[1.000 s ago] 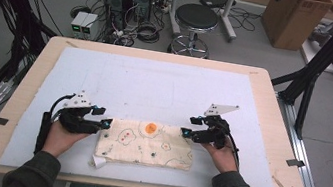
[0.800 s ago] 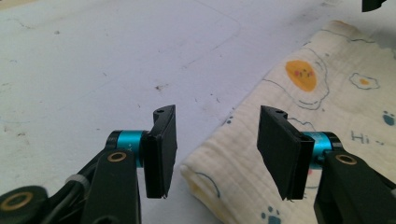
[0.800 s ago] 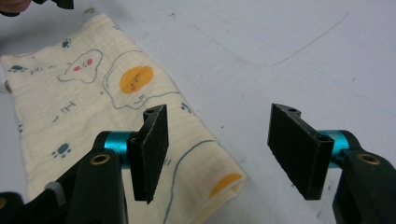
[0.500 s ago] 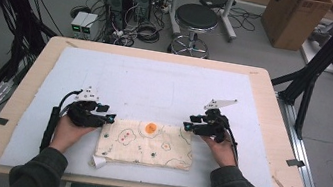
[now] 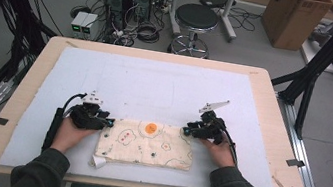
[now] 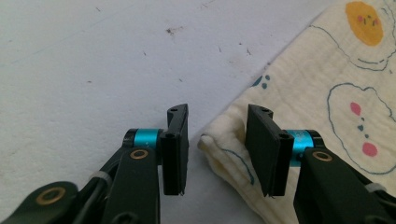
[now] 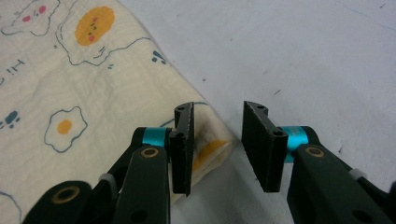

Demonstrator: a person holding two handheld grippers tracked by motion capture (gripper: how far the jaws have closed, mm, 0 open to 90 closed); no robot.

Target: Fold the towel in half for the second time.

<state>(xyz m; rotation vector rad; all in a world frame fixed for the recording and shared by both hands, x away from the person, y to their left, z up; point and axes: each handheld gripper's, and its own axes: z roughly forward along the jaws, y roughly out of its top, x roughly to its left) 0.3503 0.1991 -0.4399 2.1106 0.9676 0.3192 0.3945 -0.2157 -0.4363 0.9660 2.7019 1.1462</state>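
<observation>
Both grippers have shifted since the earlier frames onto the far corners of the folded egg-print cloth (image 5: 146,143), which lies flat on the white mat (image 5: 155,86) at the table's near edge. Left gripper (image 6: 215,140) and right gripper (image 7: 215,140) each stand with jaws apart, straddling a corner, nothing clamped. Likely next: pinch both corners to unfold or refold.

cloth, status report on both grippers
Left gripper open, straddling a far cloth corner. Right gripper open at the other far corner. Cloth folded flat on the mat. Nothing in the way.
</observation>
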